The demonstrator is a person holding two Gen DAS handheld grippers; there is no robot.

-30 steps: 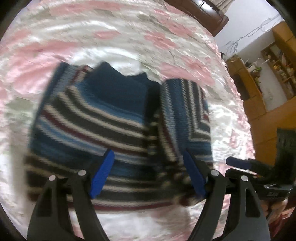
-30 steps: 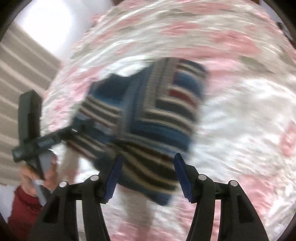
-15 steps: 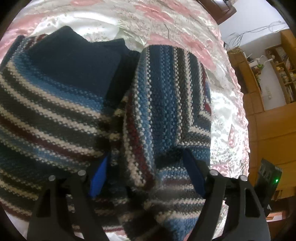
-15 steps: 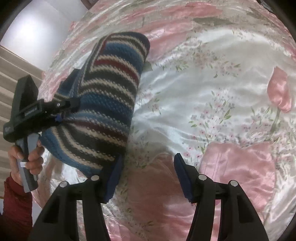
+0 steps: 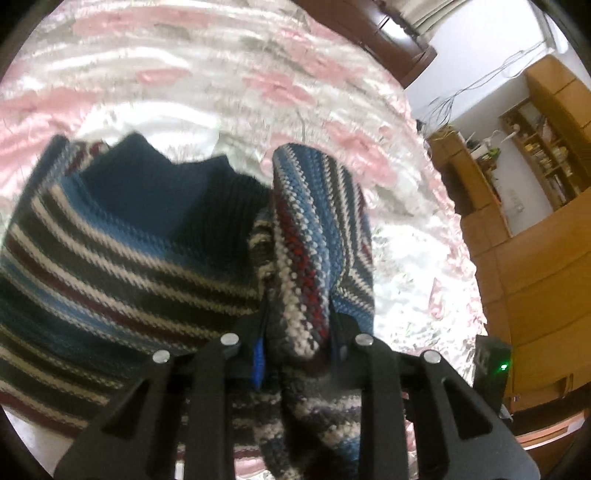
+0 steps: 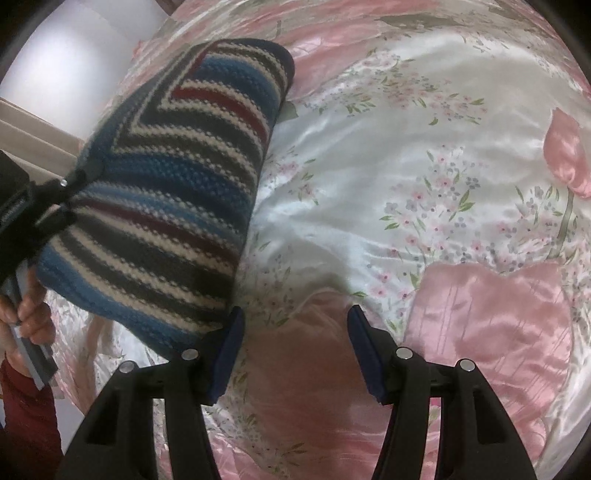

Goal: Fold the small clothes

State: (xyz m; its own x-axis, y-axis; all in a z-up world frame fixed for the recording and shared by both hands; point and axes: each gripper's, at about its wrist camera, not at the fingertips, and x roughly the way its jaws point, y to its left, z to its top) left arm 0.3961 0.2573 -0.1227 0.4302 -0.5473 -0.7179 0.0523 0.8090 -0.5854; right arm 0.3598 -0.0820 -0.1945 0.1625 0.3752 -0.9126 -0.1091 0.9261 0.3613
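A small knitted sweater [image 5: 110, 258] with blue, white, dark and red stripes lies on the pink floral satin bedspread [image 5: 184, 77]. One folded-over part [image 5: 317, 229] rises from it as a bunched ridge, and my left gripper [image 5: 295, 343] is shut on that ridge's near end. In the right wrist view the sweater [image 6: 177, 192] sits to the left, pinched at its left edge by the left gripper [image 6: 48, 199], which a hand [image 6: 33, 317] holds. My right gripper [image 6: 295, 350] stands open over bare bedspread [image 6: 424, 166], its left finger [image 6: 231, 343] just beside the sweater's near corner.
Wooden cabinets and shelves [image 5: 535, 258] stand beyond the bed's right side, and a dark wooden headboard [image 5: 369, 33] lies at the far end. A black device with a green light [image 5: 491, 365] shows at the right. A red sleeve [image 6: 26, 417] is at lower left.
My left gripper went from open over the sweater to shut on its folded part, which now stands bunched up. The right gripper stayed open and swung off the sweater to its right side.
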